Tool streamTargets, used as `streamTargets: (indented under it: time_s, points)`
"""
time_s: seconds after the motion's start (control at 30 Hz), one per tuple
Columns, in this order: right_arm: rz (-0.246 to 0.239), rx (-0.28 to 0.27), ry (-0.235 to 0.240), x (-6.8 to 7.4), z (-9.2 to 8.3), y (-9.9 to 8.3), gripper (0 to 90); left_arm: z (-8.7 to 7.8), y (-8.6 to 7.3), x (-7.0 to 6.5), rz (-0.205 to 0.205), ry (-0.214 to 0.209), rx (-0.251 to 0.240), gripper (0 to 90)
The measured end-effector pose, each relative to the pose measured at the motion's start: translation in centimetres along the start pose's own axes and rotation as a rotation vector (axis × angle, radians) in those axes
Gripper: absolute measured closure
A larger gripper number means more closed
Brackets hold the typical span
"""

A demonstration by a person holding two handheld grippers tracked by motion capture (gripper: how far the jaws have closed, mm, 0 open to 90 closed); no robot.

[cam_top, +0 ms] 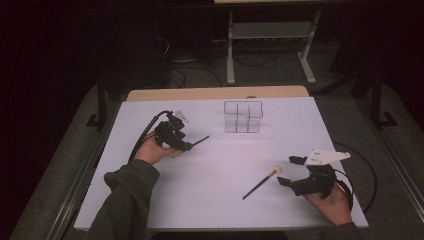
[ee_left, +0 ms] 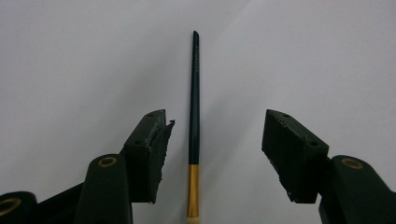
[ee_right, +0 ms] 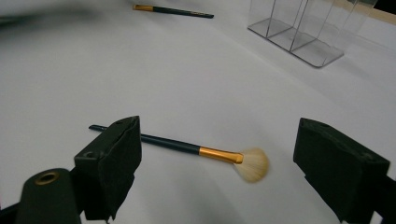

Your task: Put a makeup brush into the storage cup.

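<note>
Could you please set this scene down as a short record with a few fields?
Surface: white table
Left gripper: jaws open either side of a dark brush handle, pads not touching it
Right gripper: jaws open, a fan brush lying on the table beyond them
Container: clear divided box, standing toward the far edge
Brushes: two, both flat on the table
</note>
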State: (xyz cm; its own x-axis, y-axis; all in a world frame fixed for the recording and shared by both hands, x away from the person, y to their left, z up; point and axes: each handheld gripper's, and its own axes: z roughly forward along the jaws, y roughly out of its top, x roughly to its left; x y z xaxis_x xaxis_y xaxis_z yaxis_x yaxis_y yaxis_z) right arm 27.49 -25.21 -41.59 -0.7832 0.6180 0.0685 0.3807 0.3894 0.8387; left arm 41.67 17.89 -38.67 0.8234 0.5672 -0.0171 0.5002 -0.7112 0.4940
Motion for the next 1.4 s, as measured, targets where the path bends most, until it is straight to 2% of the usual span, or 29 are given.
streamTargets:
  time_s: [0.03, 0.07, 0.13, 0.2, 0.23, 0.3, 0.37, 0.77, 1.07, 1.4]
  points:
    - [0.001, -0.001, 0.000, 0.0, 0.0, 0.0, 14.3, 0.2, 0.0, 0.1, 0.004, 0.002, 0.011, 41.5]
    - [0.001, -0.002, 0.000, 0.0, 0.0, 0.0, 14.3, 0.4, 0.0, 0.1, -0.012, 0.001, 0.007, 43.0]
    - [0.000, -0.002, 0.002, -0.1, 0.0, 0.0, 14.3, 0.6, -0.1, 0.3, -0.008, 0.002, 0.025, 45.0]
    - [-0.002, -0.001, 0.003, -0.1, 0.0, 0.0, 14.3, 0.9, -0.1, 0.4, -0.023, -0.002, 0.016, 48.4]
    - [-0.002, 0.000, 0.003, -0.1, 0.0, 0.0, 14.3, 0.9, -0.1, 0.6, -0.014, -0.001, 0.034, 50.4]
    - [-0.001, 0.000, 0.003, -0.1, 0.0, 0.0, 14.4, 1.3, -0.2, 0.8, -0.034, -0.005, 0.043, 51.3]
    - [-0.001, 0.001, 0.006, -0.1, 0.0, 0.0, 14.4, 1.7, -0.3, 1.0, -0.032, -0.006, 0.063, 53.6]
    - [-0.009, 0.007, 0.004, 0.0, 0.1, 0.0, 14.5, 2.8, -0.3, 0.9, -0.044, -0.009, 0.096, 63.2]
    - [-0.006, 0.012, 0.003, 0.0, 0.1, 0.0, 14.5, 3.1, -0.4, 0.9, -0.038, -0.012, 0.121, 70.3]
    - [-0.010, 0.007, 0.001, 0.0, 0.1, 0.0, 14.6, 3.2, -0.4, 1.0, -0.017, 0.008, 0.149, 75.5]
